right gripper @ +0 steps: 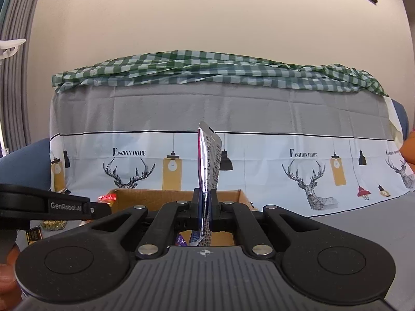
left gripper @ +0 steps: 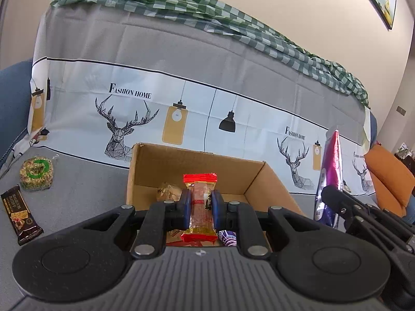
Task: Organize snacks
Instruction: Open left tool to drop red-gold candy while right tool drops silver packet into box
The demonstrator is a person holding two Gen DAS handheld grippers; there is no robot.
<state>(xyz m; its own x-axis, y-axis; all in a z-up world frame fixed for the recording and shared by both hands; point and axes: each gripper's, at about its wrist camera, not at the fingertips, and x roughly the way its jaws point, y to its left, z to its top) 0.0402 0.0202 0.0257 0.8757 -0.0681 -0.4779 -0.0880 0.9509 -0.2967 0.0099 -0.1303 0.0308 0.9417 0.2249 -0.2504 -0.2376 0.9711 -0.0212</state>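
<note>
My left gripper [left gripper: 199, 204] is shut on a small red-and-gold snack packet [left gripper: 200, 181], held upright over the open cardboard box [left gripper: 145, 171]. The box holds a wrapped pastry [left gripper: 168, 191] and a purple packet [left gripper: 228, 238]. My right gripper [right gripper: 205, 207] is shut on a flat silver-and-purple foil bag [right gripper: 208, 160], held edge-on above the same box [right gripper: 155, 197]. In the left wrist view that bag [left gripper: 330, 176] and the right gripper [left gripper: 329, 194] show at the box's right side.
A round green-labelled grain cake [left gripper: 36, 173] and a dark brown chocolate bar [left gripper: 19, 215] lie on the grey cloth left of the box. Behind stands a sofa back draped in a deer-print cloth [left gripper: 181, 98] with green checked fabric [left gripper: 181, 13] on top. An orange cushion [left gripper: 389, 181] sits right.
</note>
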